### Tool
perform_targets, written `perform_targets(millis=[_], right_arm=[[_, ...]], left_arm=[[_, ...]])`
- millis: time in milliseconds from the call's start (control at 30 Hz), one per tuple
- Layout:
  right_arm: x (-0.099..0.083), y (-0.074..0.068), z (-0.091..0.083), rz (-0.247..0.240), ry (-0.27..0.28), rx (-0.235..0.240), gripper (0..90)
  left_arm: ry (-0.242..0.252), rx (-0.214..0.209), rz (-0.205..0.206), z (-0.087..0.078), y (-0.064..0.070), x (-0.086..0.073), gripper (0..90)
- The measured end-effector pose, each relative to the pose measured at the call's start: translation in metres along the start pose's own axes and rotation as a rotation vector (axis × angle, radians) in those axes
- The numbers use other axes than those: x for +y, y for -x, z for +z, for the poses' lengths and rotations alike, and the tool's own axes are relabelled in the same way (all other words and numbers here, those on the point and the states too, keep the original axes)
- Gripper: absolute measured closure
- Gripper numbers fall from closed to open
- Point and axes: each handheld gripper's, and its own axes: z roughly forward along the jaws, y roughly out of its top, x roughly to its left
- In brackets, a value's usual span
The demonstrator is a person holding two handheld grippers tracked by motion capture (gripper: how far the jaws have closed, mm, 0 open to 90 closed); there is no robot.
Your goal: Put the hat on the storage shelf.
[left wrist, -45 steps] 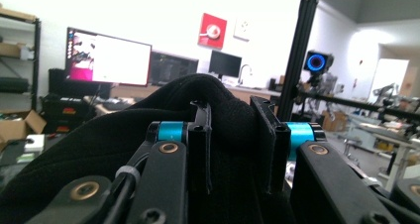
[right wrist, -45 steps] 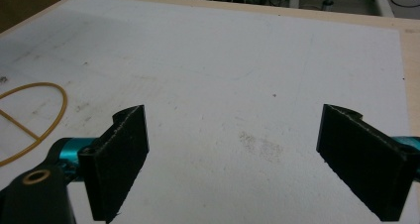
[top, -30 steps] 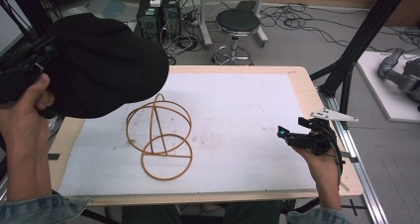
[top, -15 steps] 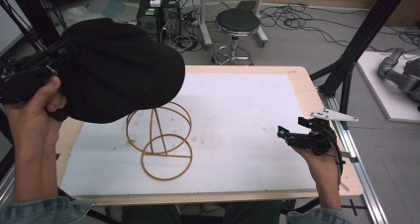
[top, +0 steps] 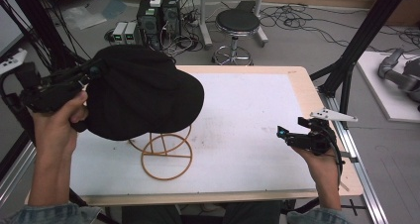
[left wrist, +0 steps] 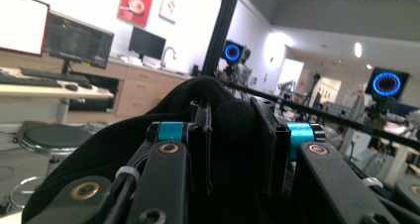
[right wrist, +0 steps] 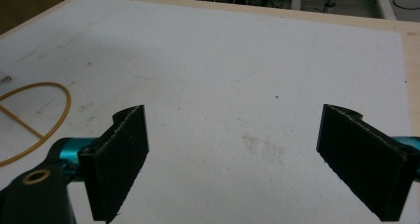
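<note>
Bare table (top: 247, 115) right of wire stand (top: 166, 152); cap (top: 143, 97) overhangs it.

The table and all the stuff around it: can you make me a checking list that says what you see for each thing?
Surface: white table top with a wooden edge, faint smudges.
Job's things: black cap held up over a gold wire stand that sits on the table.
Clutter: nothing seen on the table.
Grippers: left gripper shut on the cap's fabric; right gripper open, holding nothing, low over the table's right side.
Cables: a black cable trails from the right gripper; more cables lie on the floor.
Surroundings: black round stool, computer boxes, black frame posts.
</note>
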Motion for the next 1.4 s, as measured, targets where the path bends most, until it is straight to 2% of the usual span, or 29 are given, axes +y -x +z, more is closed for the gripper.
perform_targets(millis=[433, 767, 1033, 1400], right_arm=[[0.0, -0.001, 0.001, -0.002, -0.003, 0.001, 12.5], [0.0, -0.002, 0.001, -0.003, -0.006, 0.003, 12.5], [0.0, -0.001, 0.002, -0.004, -0.006, 0.001, 12.5], [0.0, -0.002, 0.002, -0.002, -0.007, 0.001, 12.5]], left_arm=[[-0.126, -0.012, 0.015, 0.007, 0.0, -0.026, 71.1], [-0.159, -0.021, 0.01, 0.007, -0.004, -0.038, 71.2], [-0.17, -0.019, -0.01, 0.007, -0.008, -0.047, 71.1], [-0.196, -0.042, 0.013, 0.009, -0.009, -0.057, 70.9]])
